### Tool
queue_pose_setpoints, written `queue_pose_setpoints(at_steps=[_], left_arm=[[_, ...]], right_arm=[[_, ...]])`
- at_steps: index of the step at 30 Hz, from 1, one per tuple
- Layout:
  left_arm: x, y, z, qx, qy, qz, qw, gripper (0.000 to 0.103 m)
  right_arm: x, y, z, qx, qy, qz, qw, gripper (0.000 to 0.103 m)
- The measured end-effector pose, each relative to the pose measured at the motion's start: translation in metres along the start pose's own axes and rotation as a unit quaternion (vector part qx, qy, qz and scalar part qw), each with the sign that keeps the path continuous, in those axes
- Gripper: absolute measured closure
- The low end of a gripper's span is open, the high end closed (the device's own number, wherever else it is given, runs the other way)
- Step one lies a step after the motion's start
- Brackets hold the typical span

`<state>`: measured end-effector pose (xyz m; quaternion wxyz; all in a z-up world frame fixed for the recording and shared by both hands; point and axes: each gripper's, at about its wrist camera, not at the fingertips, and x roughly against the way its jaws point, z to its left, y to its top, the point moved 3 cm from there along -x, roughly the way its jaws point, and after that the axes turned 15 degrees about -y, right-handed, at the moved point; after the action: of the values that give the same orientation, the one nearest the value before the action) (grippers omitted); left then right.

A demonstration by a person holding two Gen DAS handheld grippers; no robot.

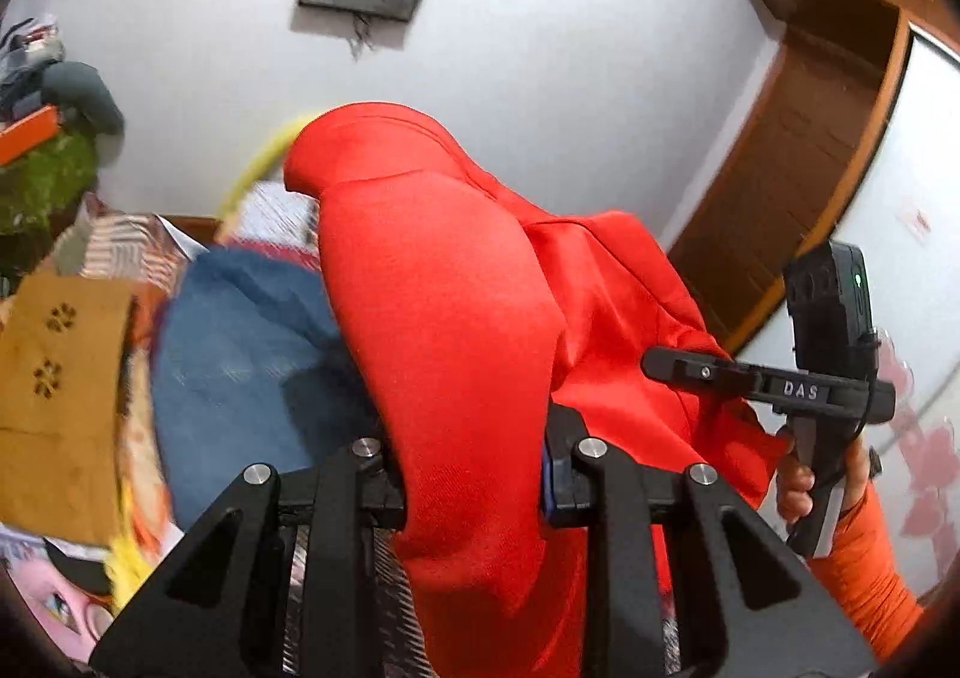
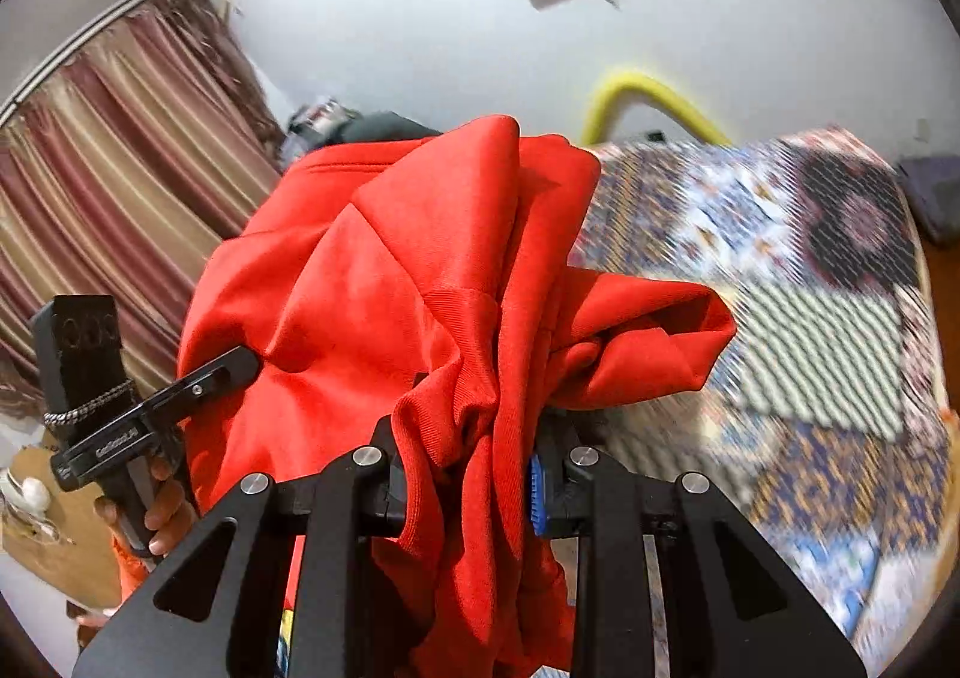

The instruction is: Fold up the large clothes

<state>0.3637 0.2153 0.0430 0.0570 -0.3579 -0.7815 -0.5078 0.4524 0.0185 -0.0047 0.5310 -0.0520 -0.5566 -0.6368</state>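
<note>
A large bright red garment (image 1: pixel 456 318) hangs bunched between both grippers, lifted off the bed. My left gripper (image 1: pixel 474 474) is shut on a thick fold of it; the cloth fills the gap between the fingers. My right gripper (image 2: pixel 468 480) is shut on another gathered fold of the same garment (image 2: pixel 420 270). In the left wrist view the right gripper (image 1: pixel 678 369) shows at the right, its tips against the red cloth. In the right wrist view the left gripper (image 2: pixel 234 363) shows at the left, its tips on the cloth.
A bed with a patterned quilt (image 2: pixel 810 288) lies to the right, below the garment. A blue cloth (image 1: pixel 240 366) and a tan cloth (image 1: pixel 60 390) lie at the left. A wooden door (image 1: pixel 798 150), striped curtains (image 2: pixel 120 150), a yellow tube (image 2: pixel 636 90) and a white wall (image 1: pixel 540 48) stand around.
</note>
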Motion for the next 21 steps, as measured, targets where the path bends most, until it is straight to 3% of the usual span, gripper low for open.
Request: queue_pose_setpoints(at_steps=[4, 8, 11, 13, 15, 18, 21], left_arm=[[0.007, 0.032, 0.053, -0.011, 0.003, -0.008, 0.9999, 0.074], [-0.005, 0.04, 0.112, 0.002, 0.02, -0.007, 0.9998, 0.072], [-0.032, 0.026, 0.177, 0.054, 0.046, 0.015, 0.9974, 0.066], [-0.059, 0.006, 0.219, 0.093, 0.074, 0.054, 0.9915, 0.063], [-0.075, -0.013, 0.246, 0.108, 0.086, 0.067, 0.9882, 0.058], [-0.076, -0.024, 0.245, 0.097, 0.071, 0.054, 0.9914, 0.052], [-0.073, -0.021, 0.233, 0.077, 0.098, 0.054, 0.9908, 0.045]], right_arm=[[-0.038, 0.015, 0.02, 0.002, 0.02, -0.014, 1.0, 0.08], [-0.11, 0.013, 0.022, -0.017, 0.014, 0.021, 1.0, 0.08], [-0.169, -0.001, 0.011, -0.022, -0.026, 0.058, 0.998, 0.079], [-0.194, -0.011, 0.001, -0.024, -0.046, 0.068, 0.996, 0.077], [-0.203, -0.012, -0.007, -0.028, -0.056, 0.072, 0.995, 0.073], [-0.2, -0.006, -0.005, -0.008, -0.072, 0.072, 0.995, 0.067], [-0.183, -0.008, 0.0, 0.014, -0.109, 0.074, 0.991, 0.055]])
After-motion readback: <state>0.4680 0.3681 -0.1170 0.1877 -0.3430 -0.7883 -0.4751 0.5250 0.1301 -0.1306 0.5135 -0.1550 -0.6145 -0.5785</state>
